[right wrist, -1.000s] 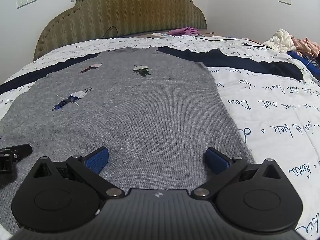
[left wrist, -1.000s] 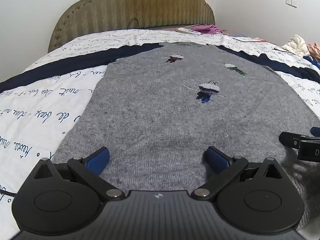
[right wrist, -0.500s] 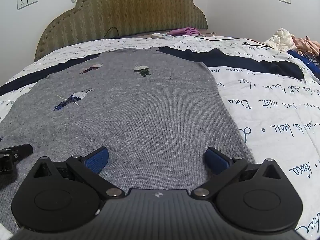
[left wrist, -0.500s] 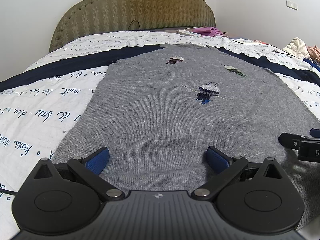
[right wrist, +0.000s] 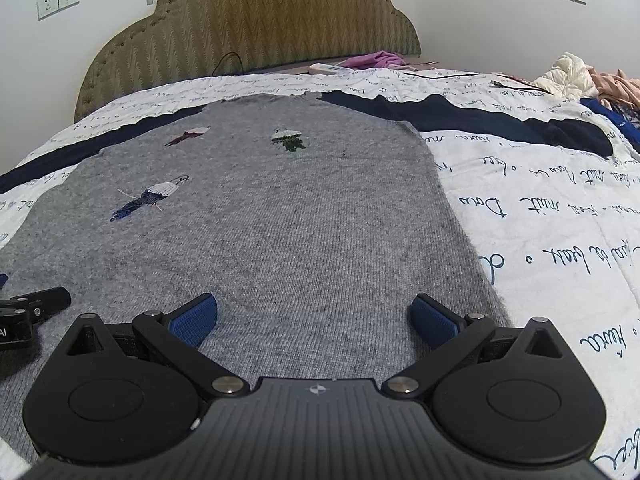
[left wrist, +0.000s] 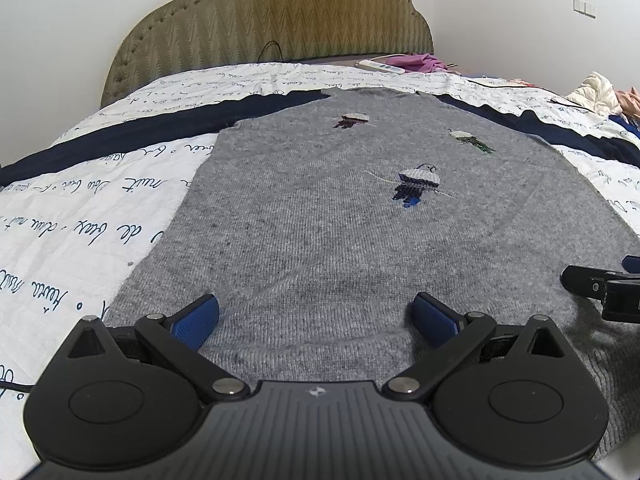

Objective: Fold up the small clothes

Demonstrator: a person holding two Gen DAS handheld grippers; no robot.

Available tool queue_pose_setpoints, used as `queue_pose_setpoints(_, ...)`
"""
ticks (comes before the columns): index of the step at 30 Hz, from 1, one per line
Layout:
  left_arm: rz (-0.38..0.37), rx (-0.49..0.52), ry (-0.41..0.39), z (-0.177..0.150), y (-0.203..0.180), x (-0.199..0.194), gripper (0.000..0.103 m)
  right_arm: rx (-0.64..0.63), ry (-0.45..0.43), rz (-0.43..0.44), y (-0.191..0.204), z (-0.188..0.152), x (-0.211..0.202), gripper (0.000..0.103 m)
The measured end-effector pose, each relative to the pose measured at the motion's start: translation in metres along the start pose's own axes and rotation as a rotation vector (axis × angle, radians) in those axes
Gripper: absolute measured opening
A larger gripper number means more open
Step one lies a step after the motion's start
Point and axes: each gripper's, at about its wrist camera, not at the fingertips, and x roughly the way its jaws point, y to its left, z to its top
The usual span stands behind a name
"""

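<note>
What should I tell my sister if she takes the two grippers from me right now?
Left gripper: open, holding nothing, low over the near hem of the grey sweater.
Right gripper: open too, holding nothing, over the same hem, nearer the sweater's right edge.
The sweater lies spread flat on the white quilt with blue writing, its little knitted figures facing up.
Done: the sweater is laid out and looks smooth.
Left: every fold. No edge is pinched or lifted yet. A likely start is to close each gripper on the near hem and bring it up toward the collar.
</note>
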Motion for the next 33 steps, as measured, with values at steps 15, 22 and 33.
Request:
queue_pose_setpoints(15, 0.000, 0.001, -0.001, -0.0006, -0.0005, 0.0001, 0.103, -0.002, -0.005, 0.006, 0.0003, -0.0018, -0.0006, 0.103)
queue_pose_setpoints(22, -0.002, -0.002, -0.002, -0.0014, -0.0006, -0.0004, 0.103, -0.013, -0.004, 0.002, 0.0009, -0.0009, 0.0003, 0.103)
queue_pose_setpoints(33, -0.002, -0.003, -0.002, -0.0015, -0.0008, -0.0002, 0.103, -0.017, -0.003, 0.000, 0.0014, -0.0008, 0.0004, 0.103)
